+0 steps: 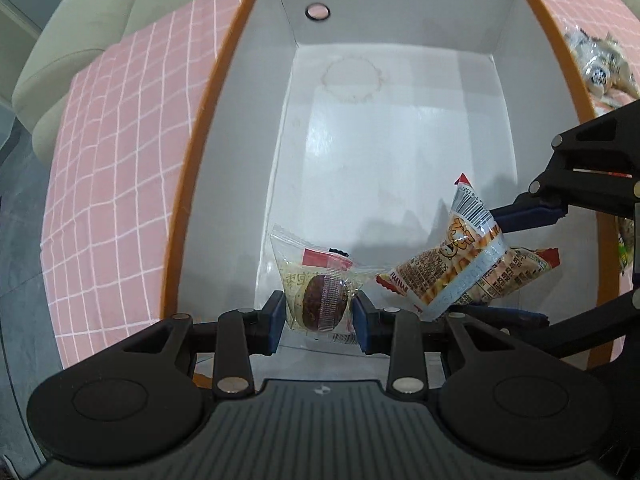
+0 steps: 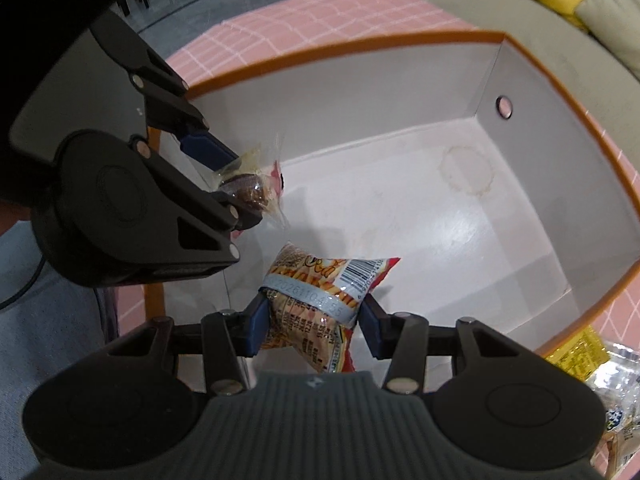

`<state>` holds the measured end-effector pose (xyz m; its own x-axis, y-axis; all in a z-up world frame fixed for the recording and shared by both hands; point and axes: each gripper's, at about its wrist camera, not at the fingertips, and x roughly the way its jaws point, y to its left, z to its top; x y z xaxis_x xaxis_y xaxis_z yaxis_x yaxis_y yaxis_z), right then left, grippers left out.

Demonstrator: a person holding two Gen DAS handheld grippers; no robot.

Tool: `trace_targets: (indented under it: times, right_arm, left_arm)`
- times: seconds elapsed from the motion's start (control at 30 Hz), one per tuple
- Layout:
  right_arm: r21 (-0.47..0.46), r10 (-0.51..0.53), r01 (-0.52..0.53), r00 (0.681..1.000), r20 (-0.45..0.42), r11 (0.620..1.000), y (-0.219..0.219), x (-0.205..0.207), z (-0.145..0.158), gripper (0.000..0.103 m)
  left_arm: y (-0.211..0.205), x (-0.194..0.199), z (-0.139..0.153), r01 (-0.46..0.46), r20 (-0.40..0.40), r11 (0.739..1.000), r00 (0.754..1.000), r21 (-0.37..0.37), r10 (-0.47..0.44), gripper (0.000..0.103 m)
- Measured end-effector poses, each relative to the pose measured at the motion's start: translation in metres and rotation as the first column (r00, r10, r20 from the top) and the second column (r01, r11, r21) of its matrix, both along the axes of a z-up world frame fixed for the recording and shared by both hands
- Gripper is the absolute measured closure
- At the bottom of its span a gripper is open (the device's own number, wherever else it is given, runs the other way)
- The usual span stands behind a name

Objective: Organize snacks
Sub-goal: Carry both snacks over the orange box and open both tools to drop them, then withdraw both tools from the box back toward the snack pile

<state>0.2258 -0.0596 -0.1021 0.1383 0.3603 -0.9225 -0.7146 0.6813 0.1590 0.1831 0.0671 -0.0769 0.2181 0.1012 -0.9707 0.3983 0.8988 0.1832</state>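
2 grippers over 1 orange-rimmed box (image 1: 188, 216): left gripper (image 1: 320, 316) pinches clear pastry pkt (image 1: 316, 288), right gripper (image 2: 314, 320) pinches striped snack pkt (image 2: 320, 300).

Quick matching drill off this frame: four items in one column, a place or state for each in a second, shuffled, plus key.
Items
1. clear packet with a dark round cake
2. orange-and-red printed snack bag
3. orange-rimmed white box
4. loose snack packets

Places or states
A. lying on the pink checked cloth, outside the box
B. clamped in the right tool
C. under both tools, ring stain on its floor
D. clamped in the left tool

Pairs: 1-D, 2-B, 3-C, 4-A
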Motion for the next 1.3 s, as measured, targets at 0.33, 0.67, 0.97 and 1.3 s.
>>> trace_targets:
  times: [0.33, 0.67, 0.97, 1.3]
  right_arm:
    - [-0.033, 0.001, -0.001, 1.000, -0.016, 0.999, 0.004, 0.003, -0.010, 0.054]
    - [-0.021, -0.014, 0.016, 0.997, 0.078, 1.000, -0.001, -0.009, 0.023, 0.026]
    - [0.050, -0.083, 0.075, 0.978, 0.190, 0.996, -0.022, -0.040, 0.072, 0.026]
    - [0.158, -0.219, 0.180, 0.934, 0.282, 0.971, -0.071, -0.089, 0.108, 0.026]
  left_arm:
    - [0.001, 0.002, -0.013, -0.025, -0.052, 0.999, 0.998, 0.023, 0.026, 0.055]
    - [-0.001, -0.011, 0.020, -0.014, 0.013, 1.000, 1.000, 0.006, 0.014, 0.046]
    - [-0.002, -0.035, 0.071, -0.034, 0.164, 0.997, 0.986, -0.070, 0.045, 0.044]
    - [-0.019, -0.085, 0.117, -0.043, 0.364, 0.983, 0.925, -0.181, 0.107, 0.044]
